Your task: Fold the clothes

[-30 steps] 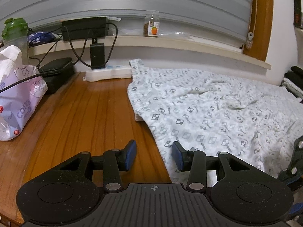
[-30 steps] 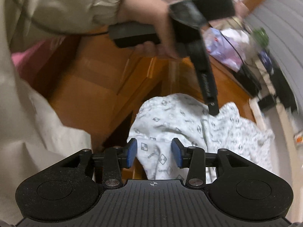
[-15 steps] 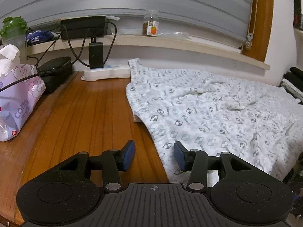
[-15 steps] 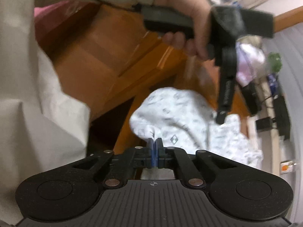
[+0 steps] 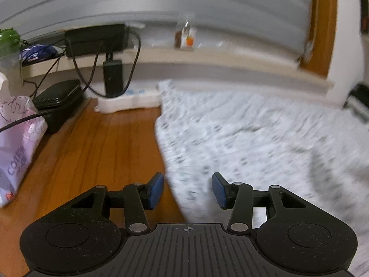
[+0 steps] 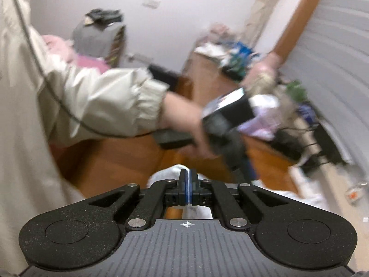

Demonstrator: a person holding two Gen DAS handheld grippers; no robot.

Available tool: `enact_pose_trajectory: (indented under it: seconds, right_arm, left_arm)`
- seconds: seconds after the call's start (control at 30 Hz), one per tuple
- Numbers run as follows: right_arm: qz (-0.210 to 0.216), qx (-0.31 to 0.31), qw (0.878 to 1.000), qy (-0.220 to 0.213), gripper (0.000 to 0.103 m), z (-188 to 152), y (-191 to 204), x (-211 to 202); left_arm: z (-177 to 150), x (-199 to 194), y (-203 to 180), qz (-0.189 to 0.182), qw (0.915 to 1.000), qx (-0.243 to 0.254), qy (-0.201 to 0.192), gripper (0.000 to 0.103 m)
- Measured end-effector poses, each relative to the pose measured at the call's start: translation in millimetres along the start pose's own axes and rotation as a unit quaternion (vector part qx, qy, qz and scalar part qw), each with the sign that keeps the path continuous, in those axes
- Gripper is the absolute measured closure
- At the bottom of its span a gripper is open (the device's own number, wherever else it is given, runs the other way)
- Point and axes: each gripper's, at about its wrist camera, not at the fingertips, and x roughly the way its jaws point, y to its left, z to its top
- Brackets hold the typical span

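A white garment (image 5: 242, 133) with a small grey square print lies spread over the wooden table (image 5: 96, 152), blurred by motion. My left gripper (image 5: 188, 190) is open just above the garment's near left edge, with the cloth's edge showing between its blue pads (image 5: 156, 189). In the right wrist view my right gripper (image 6: 188, 185) is shut on a fold of the same garment (image 6: 166, 173), lifted off the table. The person's hand (image 6: 184, 124) and beige sleeve (image 6: 110, 106) hold the left gripper across that view.
At the table's far left stand a purple tissue pack (image 5: 16, 143), a black case (image 5: 57, 99), a white power strip (image 5: 129, 101) with a black adapter and cables, and a green-lidded bottle (image 5: 8, 39). A small jar (image 5: 186, 37) sits on the sill. Dark folded clothes (image 5: 359, 101) lie far right.
My right gripper went from open around the garment's edge to shut on it, then rose and tilted up with the cloth. My left gripper shifted slightly right toward the garment, staying open.
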Motion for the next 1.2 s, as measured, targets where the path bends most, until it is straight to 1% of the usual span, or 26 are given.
enact_pose_trajectory:
  seconds: [0.07, 0.17, 0.3, 0.37, 0.4, 0.43, 0.5, 0.57, 0.6, 0.63, 0.67, 0.7, 0.73, 0.8, 0.83, 0.87, 0.93, 1.03, 1.13, 1.2]
  right_arm:
    - [-0.032, -0.005, 0.999, 0.0, 0.101, 0, -15, -2]
    - [-0.085, -0.006, 0.996, 0.008, 0.101, -2, -51, -7]
    - [-0.141, -0.006, 0.99, 0.018, 0.101, -10, -118, 4]
    - [-0.173, -0.007, 0.985, 0.024, 0.102, -16, -158, 18]
    - [-0.188, -0.008, 0.982, 0.03, 0.102, -19, -176, 27]
    - [-0.212, -0.006, 0.977, 0.036, 0.102, -25, -198, 40]
    - [-0.246, 0.007, 0.968, 0.051, 0.101, -41, -228, 67]
    - [-0.283, 0.02, 0.956, 0.071, 0.1, -60, -253, 96]
    - [-0.301, 0.027, 0.95, 0.079, 0.095, -70, -266, 109]
    - [-0.308, 0.045, 0.948, 0.072, 0.083, -79, -271, 111]
    - [-0.314, 0.063, 0.945, 0.065, 0.075, -88, -276, 114]
    - [-0.311, 0.088, 0.945, 0.055, 0.061, -96, -279, 110]
    - [-0.309, 0.107, 0.944, 0.045, 0.06, -104, -280, 105]
    - [-0.303, 0.13, 0.943, 0.046, 0.06, -114, -279, 97]
    - [-0.292, 0.141, 0.945, 0.048, 0.06, -122, -275, 90]
    - [-0.281, 0.146, 0.947, 0.054, 0.06, -128, -270, 85]
    - [-0.258, 0.156, 0.951, 0.066, 0.06, -142, -260, 73]
    - [-0.233, 0.172, 0.953, 0.092, 0.06, -164, -232, 53]
    - [-0.223, 0.18, 0.951, 0.116, 0.06, -186, -207, 37]
    - [-0.223, 0.184, 0.949, 0.127, 0.06, -200, -192, 25]
  left_arm:
    - [2, 6, 1, 0.017, 0.9997, 0.01, 0.011, 0.055]
    - [6, 2, 10, 0.002, 1.0, -0.009, -0.005, 0.055]
    - [13, 3, 26, -0.006, 0.9992, -0.033, -0.02, 0.055]
    - [16, 5, 31, -0.01, 0.9983, -0.048, -0.032, 0.055]
    - [18, 5, 32, -0.006, 0.9977, -0.055, -0.038, 0.055]
    - [21, 5, 33, -0.001, 0.9971, -0.062, -0.045, 0.055]
    - [25, 6, 34, 0.009, 0.9954, -0.075, -0.059, 0.055]
    - [29, 7, 32, 0.002, 0.9938, -0.087, -0.069, 0.054]
    - [30, 8, 29, -0.004, 0.9939, -0.085, -0.071, 0.054]
    - [31, 9, 25, -0.01, 0.9939, -0.082, -0.073, 0.052]
    - [33, 10, 21, -0.016, 0.9939, -0.08, -0.075, 0.052]
    - [34, 11, 17, -0.021, 0.9939, -0.077, -0.077, 0.052]
    - [35, 12, 12, -0.026, 0.9938, -0.073, -0.079, 0.052]
    - [37, 13, 2, -0.036, 0.9936, -0.067, -0.084, 0.052]
    - [38, 16, -4, -0.05, 0.9934, -0.06, -0.083, 0.052]
    - [40, 19, -11, -0.06, 0.9938, -0.051, -0.079, 0.052]
    - [44, 32, -27, -0.067, 0.9956, -0.023, -0.061, 0.052]
    - [53, 58, -45, -0.048, 0.9982, 0.018, -0.03, 0.052]
    - [68, 84, -54, -0.056, 0.9972, 0.05, -0.001, 0.048]
    - [77, 102, -61, -0.057, 0.9954, 0.075, 0.02, 0.048]
